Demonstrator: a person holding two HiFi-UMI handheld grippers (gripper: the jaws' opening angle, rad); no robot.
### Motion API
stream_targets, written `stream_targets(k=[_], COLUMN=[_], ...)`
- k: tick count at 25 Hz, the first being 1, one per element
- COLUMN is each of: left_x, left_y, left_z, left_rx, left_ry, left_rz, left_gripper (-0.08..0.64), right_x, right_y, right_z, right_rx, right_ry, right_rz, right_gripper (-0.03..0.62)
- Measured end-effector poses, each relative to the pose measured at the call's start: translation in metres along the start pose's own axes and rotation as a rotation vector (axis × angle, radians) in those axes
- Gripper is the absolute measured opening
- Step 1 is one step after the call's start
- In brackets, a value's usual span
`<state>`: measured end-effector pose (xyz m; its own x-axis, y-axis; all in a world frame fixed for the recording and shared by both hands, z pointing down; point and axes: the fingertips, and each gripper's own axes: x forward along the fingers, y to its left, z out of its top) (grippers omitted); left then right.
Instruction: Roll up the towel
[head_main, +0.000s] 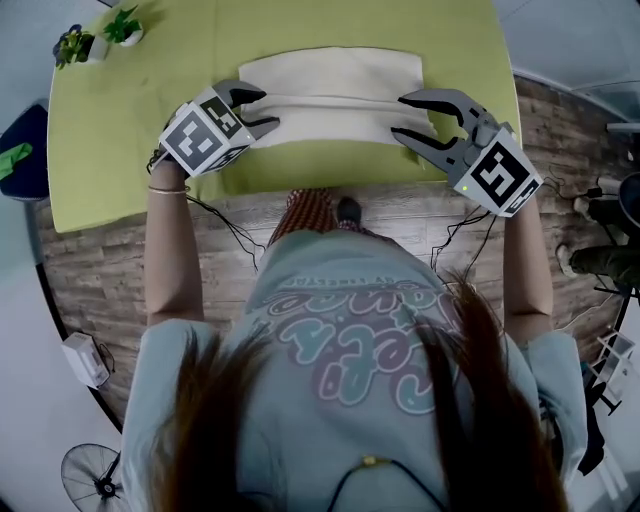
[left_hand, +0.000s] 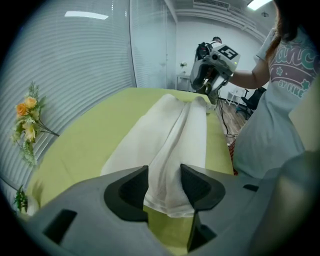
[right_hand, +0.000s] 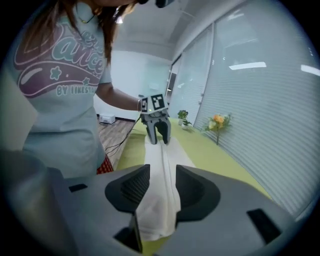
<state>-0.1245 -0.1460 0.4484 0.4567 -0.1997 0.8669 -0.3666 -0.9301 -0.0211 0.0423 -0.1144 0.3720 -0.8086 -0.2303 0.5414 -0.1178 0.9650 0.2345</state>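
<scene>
The towel (head_main: 330, 65) lies on the desk (head_main: 120, 150), a ridge (head_main: 330, 98) across its middle. The left tongs (head_main: 268, 108) and right tongs (head_main: 400, 116) straddle the ridge's ends, jaws apart, unclamped. Best pinch both ends evenly, then roll level.

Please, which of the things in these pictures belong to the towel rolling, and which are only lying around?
For the job:
- towel, its raised fold between both grippers' open jaws
- left gripper
- right gripper
- green table under the towel

Only lying around:
- potted green plant
- pot of flowers
- floor fan
- cables
</scene>
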Motion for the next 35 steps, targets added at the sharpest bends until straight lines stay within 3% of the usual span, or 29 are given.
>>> stream_targets(k=[2,4,9,12,15,18,20,21,23,28,35], left_x=[0.001,0.001,-0.001,-0.007,-0.028,-0.064,-0.079,-0.079,-0.06,0.005,0.009], left_y=[0.0,-0.001,-0.002,0.002,0.008,0.003,-0.014,-0.026,-0.046,-0.063,-0.047], left_z=[0.002,0.003,0.005,0.008,0.014,0.03,0.049,0.056,0.061,0.021,0.011], left_rx=[-0.011,-0.011,-0.009,-0.003,-0.049,-0.12,-0.096,-0.062,0.025,0.223,0.351], left_ry=[-0.001,0.001,-0.026,-0.085,-0.218,-0.429,-0.526,-0.533,-0.466,-0.128,-0.047], left_rz=[0.0,0.006,0.043,0.111,0.196,0.261,0.256,0.243,0.212,0.214,0.339], left_gripper=[0.192,0.192,0.192,0.241,0.253,0.252,0.252,0.252,0.252,0.252,0.238], right_x=[0.01,0.028,0.054,0.058,0.062,0.066,0.067,0.067,0.066,0.065,0.054], right_y=[0.02,0.037,0.039,0.038,0.035,0.032,0.031,0.031,0.031,0.032,0.029], right_z=[0.01,0.002,-0.03,-0.037,-0.042,-0.044,-0.045,-0.045,-0.044,-0.043,-0.04], right_rx=[-0.061,-0.06,-0.118,-0.128,-0.151,-0.177,-0.181,-0.182,-0.182,-0.169,-0.165], right_ry=[-0.005,-0.008,0.133,0.165,0.181,0.186,0.186,0.186,0.185,0.174,0.14], right_rz=[0.038,0.053,-0.002,0.008,0.014,0.009,0.004,0.003,0.005,0.016,0.007], right_gripper=[0.156,0.156,0.179,0.183,0.183,0.183,0.183,0.183,0.183,0.183,0.186])
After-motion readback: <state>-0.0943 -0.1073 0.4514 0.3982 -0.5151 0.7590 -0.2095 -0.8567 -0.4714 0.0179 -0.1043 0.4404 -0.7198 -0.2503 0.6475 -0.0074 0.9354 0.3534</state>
